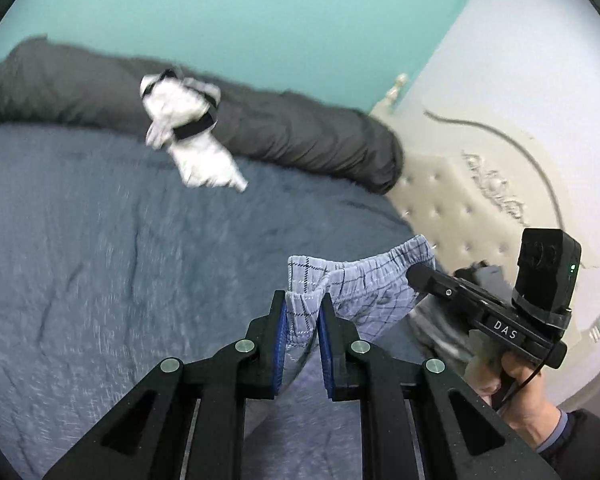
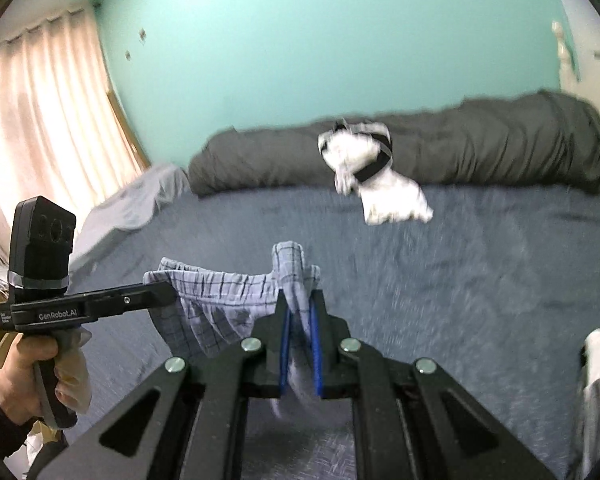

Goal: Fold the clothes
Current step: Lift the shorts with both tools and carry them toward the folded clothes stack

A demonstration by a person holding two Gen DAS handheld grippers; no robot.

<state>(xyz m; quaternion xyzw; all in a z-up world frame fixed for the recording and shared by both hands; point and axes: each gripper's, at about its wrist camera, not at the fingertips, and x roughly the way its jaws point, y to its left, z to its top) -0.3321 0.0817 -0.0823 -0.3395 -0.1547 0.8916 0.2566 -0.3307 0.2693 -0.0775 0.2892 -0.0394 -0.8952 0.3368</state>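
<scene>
A pair of light blue plaid shorts (image 1: 364,280) hangs in the air above the bed, stretched by its waistband between both grippers. My left gripper (image 1: 303,300) is shut on one end of the waistband, the cloth pinched between its blue pads. My right gripper (image 2: 300,300) is shut on the other end of the shorts (image 2: 228,288), with fabric bunched above its fingertips. Each gripper shows in the other's view: the right gripper (image 1: 416,276) at the right, the left gripper (image 2: 168,294) at the left. A hand (image 2: 24,376) holds each handle.
A blue-grey blanket (image 1: 120,260) covers the bed. A dark grey rolled duvet (image 2: 500,148) lies along the teal wall, with a white garment with a black band (image 2: 376,176) against it. A cream tufted headboard (image 1: 460,192) stands at the right; a curtain (image 2: 40,120) hangs at the left.
</scene>
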